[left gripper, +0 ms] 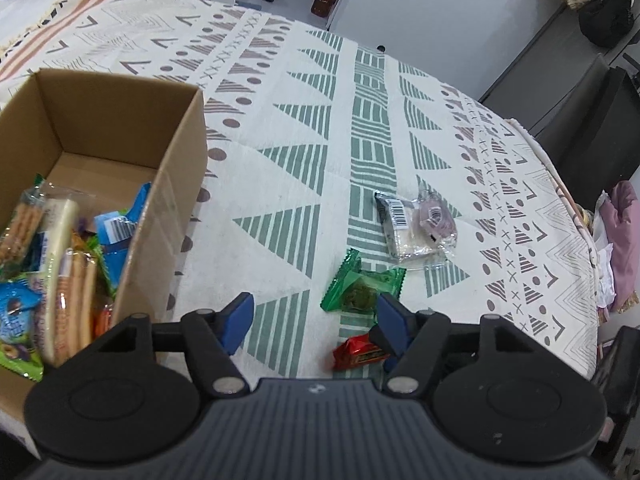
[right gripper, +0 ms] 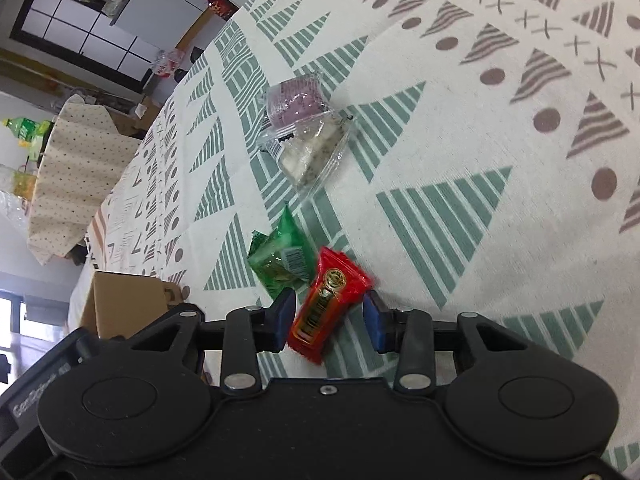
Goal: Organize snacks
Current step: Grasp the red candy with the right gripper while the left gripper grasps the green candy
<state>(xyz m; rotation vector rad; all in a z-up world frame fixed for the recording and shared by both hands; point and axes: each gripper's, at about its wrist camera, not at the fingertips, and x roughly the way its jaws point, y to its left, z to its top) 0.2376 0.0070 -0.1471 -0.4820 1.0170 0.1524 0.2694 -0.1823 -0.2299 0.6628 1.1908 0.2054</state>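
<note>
Snacks: red packet (right gripper: pixel 326 300) lies on patterned cloth (right gripper: pixel 500 152) between R gripper (right gripper: pixel 330 320) pads; jaws narrow, left pad touching, right pad just clear. Green packet (left gripper: pixel 362 282) just beside. L gripper (left gripper: pixel 314 322) half-wide, empty. Cardboard box (left gripper: pixel 168 184) part-filled w/ snacks.

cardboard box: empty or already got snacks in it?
Partly filled. In the left wrist view the open-topped cardboard box holds a pile of snack packets at its near end; bare floor shows at the far end.
</note>
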